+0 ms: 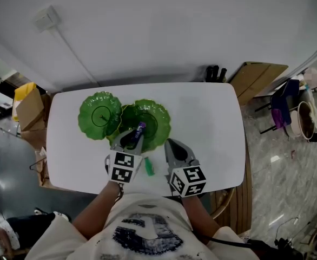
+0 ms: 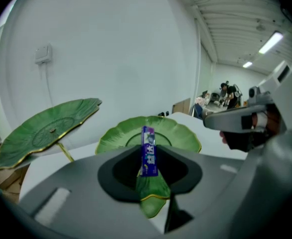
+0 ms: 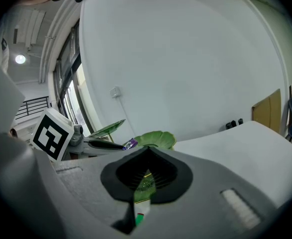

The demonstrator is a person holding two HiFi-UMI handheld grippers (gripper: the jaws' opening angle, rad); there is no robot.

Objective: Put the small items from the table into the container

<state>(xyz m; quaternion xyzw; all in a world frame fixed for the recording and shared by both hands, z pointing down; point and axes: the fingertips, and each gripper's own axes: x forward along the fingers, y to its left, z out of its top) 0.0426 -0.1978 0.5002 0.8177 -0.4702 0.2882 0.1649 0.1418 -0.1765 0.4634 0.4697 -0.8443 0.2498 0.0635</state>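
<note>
1 purple packet (image 1: 140, 129) is pinched upright in the left gripper (image 1: 132, 141), over the near side of the green leaf dish (image 1: 156, 118). To do this well, I think it should go over the dish's middle, get low, then let go, so the packet does not bounce over the rim. The right gripper (image 1: 169, 143) is squeezed together with nothing in it, just beside a small green tube (image 1: 149, 168) near the front edge of the white table (image 1: 207, 123). 1 more leaf dish (image 1: 99, 115) crowds the left; the right side has lots of room.
</note>
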